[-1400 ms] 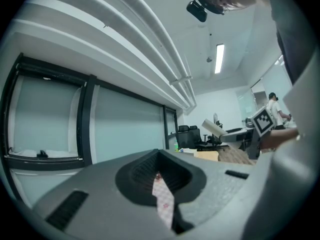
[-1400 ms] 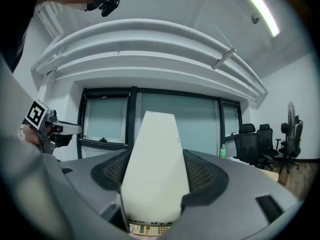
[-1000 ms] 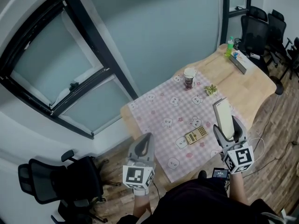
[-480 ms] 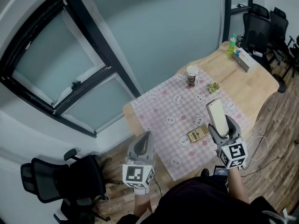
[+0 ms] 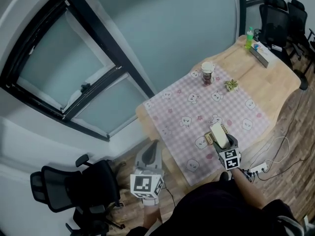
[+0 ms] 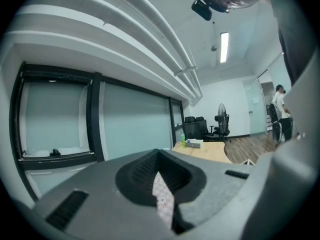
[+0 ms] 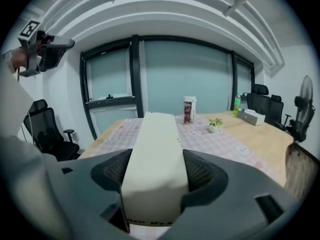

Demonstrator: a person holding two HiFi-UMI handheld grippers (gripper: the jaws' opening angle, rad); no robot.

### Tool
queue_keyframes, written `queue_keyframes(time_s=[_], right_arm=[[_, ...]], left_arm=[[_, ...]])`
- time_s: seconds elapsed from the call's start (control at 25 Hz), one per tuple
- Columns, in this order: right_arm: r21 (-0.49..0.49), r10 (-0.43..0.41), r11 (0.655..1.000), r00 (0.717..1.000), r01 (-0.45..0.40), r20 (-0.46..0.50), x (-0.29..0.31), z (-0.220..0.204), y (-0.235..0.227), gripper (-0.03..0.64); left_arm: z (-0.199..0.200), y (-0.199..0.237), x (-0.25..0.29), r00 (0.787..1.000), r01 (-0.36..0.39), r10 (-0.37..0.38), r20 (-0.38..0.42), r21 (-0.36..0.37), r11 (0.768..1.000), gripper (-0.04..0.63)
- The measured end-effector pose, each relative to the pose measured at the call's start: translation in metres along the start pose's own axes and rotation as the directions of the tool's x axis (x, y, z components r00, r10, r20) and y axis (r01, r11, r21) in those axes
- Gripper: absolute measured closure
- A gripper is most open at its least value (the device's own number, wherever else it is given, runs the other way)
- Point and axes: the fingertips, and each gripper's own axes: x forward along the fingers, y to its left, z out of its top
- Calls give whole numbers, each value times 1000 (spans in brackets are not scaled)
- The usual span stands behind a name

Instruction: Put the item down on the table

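Put-down in hand: cream box hangs over the counter, not yet resting.
My right claw pinches the box just above the calculator. Next I'd pick bare cloth beside the calculator, then release. Left claw is pressed together, empty.
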Motion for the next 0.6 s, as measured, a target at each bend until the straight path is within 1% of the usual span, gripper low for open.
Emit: queue_keyframes(time_s=[0.12, 0.2, 0.28, 0.36, 0.48, 0.6], right_arm=[[16, 31, 999, 996, -30, -86, 13, -47, 10, 290], [26, 46, 999, 988, -43, -150, 18, -75, 14, 290], [16, 45, 999, 976, -43, -211, 20, -97, 17, 290], [-40, 36, 998, 967, -48, -250, 21, -110, 19, 290], [-128, 60, 987, 957, -100, -283, 22, -126, 29, 290], [-155, 75, 980, 949, -128, -307, 23, -135, 35, 290]], left_arm=[[-2, 0, 0, 1000, -2, 2, -8, 1, 1000, 596], [-3, -2, 1, 1000, 3, -3, -12, 1, 1000, 595], [-4, -6, 3, 1000, 12, -12, -15, -2, 1000, 595], [-5, -9, 4, 1000, 22, -22, -16, -1, 1000, 596], [-5, -12, 5, 999, 30, -30, -16, 2, 1000, 595], [-6, -13, 6, 999, 30, -30, -17, -1, 1000, 595]])
